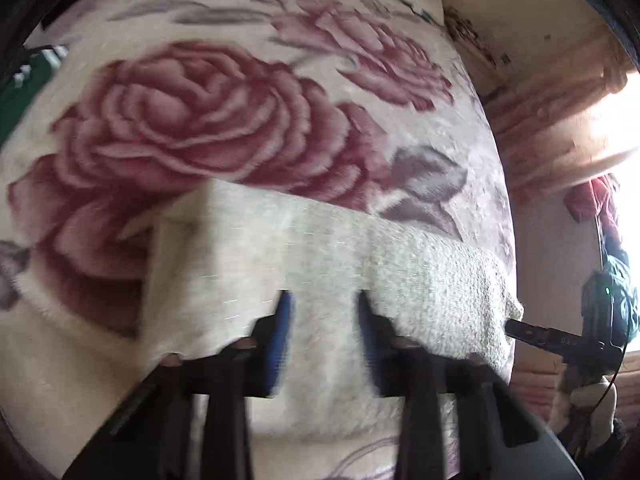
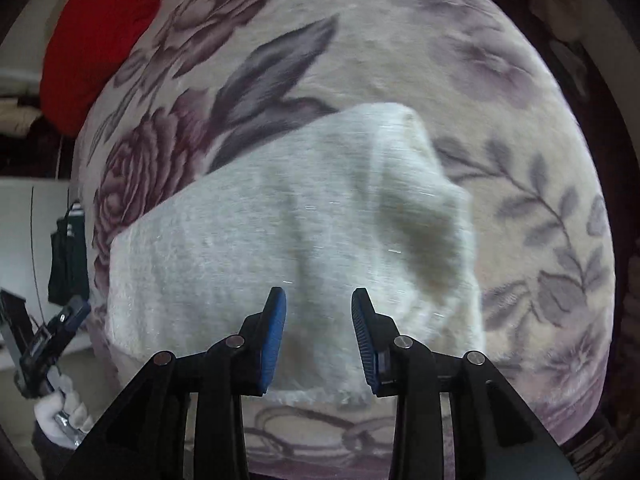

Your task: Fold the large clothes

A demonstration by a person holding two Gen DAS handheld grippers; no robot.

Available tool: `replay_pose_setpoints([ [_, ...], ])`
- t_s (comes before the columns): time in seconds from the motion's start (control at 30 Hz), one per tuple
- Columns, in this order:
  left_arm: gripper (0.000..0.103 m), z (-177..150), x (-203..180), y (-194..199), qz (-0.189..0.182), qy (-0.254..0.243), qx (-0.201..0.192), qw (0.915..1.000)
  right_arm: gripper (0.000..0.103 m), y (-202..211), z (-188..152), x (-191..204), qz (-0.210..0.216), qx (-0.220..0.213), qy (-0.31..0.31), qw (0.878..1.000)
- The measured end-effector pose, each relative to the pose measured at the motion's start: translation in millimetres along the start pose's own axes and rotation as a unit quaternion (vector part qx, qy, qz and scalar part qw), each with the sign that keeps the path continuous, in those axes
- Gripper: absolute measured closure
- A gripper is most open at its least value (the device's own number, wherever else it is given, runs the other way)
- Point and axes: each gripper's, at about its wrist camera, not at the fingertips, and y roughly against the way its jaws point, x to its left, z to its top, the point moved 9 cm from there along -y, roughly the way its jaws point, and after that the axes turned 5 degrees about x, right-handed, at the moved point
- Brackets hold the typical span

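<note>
Sweater (image 2: pixel 280 248), pale grey-white knit, lies on the bed, on the rose-print blanket (image 1: pixel 200 120), near the blanket's near edge in both wrist views. Appears already folded to a compact block: right wrist view shows a straight doubled edge along its left side and a raised hump at its far right corner, so the bundle is not flat. Judgement: main folds largely done; remaining work looks like one more fold or smoothing that hump. Whether sleeves are tucked inside cannot be told.

Left tool (image 1: pixel 324 320): jaws parted, blue pads spread, knit fabric seen in the gap and below; view is motion-blurred, so contact with the cloth cannot be confirmed. Nothing clamped.

Right tool (image 2: pixel 319 320): jaws likewise apart, poised over the sweater's near edge, gripping nothing; touching or just above, cannot tell.

Red cloth (image 2: pixel 100 40) lies at the far edge of the bed, well apart from the sweater
</note>
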Motion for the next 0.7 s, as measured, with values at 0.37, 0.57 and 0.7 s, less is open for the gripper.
replay_pose_setpoints([
  [0.37,0.097,0,50,-115,-0.02,0.047,0.066,0.9965,0.074,-155,27,42,-0.136,0.121,0.113,0.977],
  [0.57,0.097,-5,25,-54,-0.028,0.033,0.063,0.9971,0.074,-102,35,61,-0.127,0.104,0.097,0.982],
  [0.7,0.043,-19,-15,-51,-0.045,-0.002,0.06,0.9972,0.074,-71,25,97,-0.06,0.061,0.125,0.988],
])
